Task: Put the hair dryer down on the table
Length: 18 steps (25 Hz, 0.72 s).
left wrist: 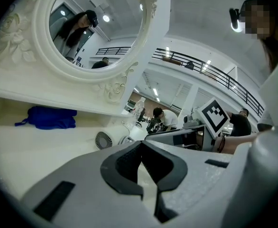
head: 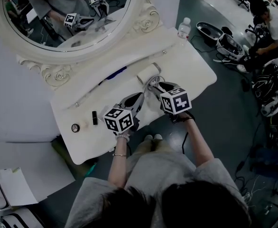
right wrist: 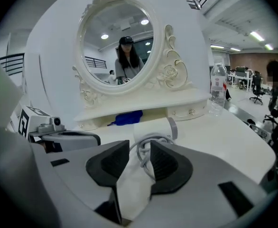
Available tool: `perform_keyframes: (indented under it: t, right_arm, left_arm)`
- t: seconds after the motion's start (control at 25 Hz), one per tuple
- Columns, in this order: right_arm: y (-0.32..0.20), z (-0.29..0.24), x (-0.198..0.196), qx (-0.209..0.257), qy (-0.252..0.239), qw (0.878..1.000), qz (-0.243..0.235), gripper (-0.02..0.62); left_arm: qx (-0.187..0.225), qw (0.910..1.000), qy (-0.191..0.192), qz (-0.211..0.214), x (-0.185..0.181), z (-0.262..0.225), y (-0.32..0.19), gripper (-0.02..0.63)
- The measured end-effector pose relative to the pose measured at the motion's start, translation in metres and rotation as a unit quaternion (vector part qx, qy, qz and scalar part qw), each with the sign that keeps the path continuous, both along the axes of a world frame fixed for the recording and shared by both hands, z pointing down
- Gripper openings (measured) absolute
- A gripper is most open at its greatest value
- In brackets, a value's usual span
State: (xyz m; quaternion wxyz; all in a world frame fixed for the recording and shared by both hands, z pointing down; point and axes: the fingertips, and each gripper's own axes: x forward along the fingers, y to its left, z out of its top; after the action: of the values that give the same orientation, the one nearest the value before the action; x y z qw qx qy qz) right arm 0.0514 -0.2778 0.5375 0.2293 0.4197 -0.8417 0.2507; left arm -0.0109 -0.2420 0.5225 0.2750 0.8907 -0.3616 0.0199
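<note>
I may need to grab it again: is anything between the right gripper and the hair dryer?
Nothing visible. The hair dryer lies on the table straight ahead of the right gripper, whose jaws stand apart, with its coiled cord nearest them.

hair dryer (head: 147, 73) on table (head: 196, 75) before mirror (head: 68, 13), bottle (head: 183, 28) at far right corner

White dressing table (head: 189, 68), ornate oval mirror (head: 68, 8), dark floor (head: 224, 110), bright ceiling lights (right wrist: 257, 35)

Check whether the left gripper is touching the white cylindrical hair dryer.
Apart. Left gripper view: bare white tabletop separates the left gripper from the hair dryer lying beyond it.
</note>
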Motion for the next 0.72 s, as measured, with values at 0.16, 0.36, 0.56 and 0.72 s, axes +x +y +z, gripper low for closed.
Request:
perform_keyframes:
  t: [0.16,0.36,0.56,0.72]
  right_arm:
    - [0.006,-0.013,-0.002,0.014,-0.024,1.000,0.012,0.095]
    - [0.014,-0.035,-0.002,0.040,-0.046,0.998,0.026,0.021]
    - [0.026,-0.063,-0.004,0.071,-0.075,0.994,0.024,0.003]
    - [0.037,-0.089,-0.008,0.103,-0.100,0.990,0.010,0.002]
  left_arm:
    - [0.016,0.9998,-0.005,0.006,0.003,-0.011,0.006,0.005]
    - [0.038,0.9992,-0.008,0.011,0.004,-0.025,0.014,0.005]
    - [0.065,0.9977,-0.011,0.013,0.005,-0.046,0.021,0.005]
    - [0.096,0.9952,-0.011,0.017,0.009,-0.070,0.028,0.005]
